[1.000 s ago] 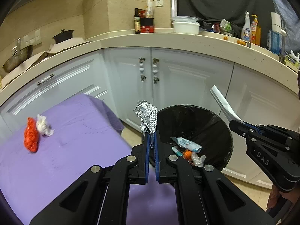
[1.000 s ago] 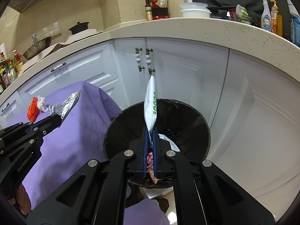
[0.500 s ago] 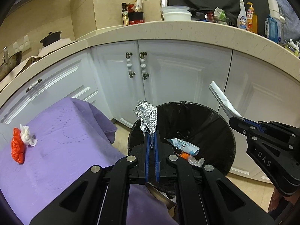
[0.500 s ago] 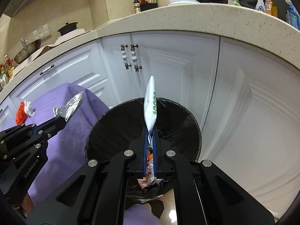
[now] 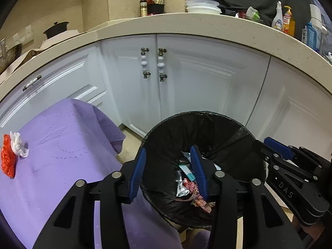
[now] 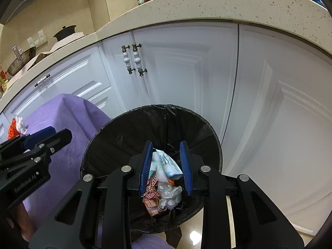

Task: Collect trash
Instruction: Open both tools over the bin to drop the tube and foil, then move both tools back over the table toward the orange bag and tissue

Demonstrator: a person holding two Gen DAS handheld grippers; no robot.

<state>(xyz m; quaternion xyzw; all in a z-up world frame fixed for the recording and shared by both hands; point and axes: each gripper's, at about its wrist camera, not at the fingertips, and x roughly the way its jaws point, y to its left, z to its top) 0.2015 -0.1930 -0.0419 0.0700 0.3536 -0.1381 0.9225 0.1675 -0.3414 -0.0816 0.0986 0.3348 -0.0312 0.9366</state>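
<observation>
A round bin with a black liner (image 5: 209, 122) (image 6: 128, 128) stands on the floor before the white cabinets, holding several wrappers and bags. Both grippers hover over its mouth. My left gripper (image 5: 169, 155) is opening, with nothing between its blue pads; a silver foil scrap (image 5: 180, 187) lies in the bin below. My right gripper (image 6: 166, 148) is opening too and holds nothing; a white and blue packet (image 6: 168, 164) lies in the bin beneath it. A red crumpled wrapper (image 5: 7, 159) and a white tissue wad (image 5: 17, 146) rest on the purple cloth.
A purple cloth (image 5: 60, 145) covers a low table left of the bin. White cabinet doors (image 5: 186, 78) and a speckled counter (image 5: 186, 22) rise close behind. Bottles (image 5: 283, 20), bowls (image 5: 202, 6) and a pot (image 5: 56, 29) sit on the counter.
Both grippers went from shut to open over the bin. The foil piece has left the left gripper and the white packet has left the right; both grippers moved closer to the bin.
</observation>
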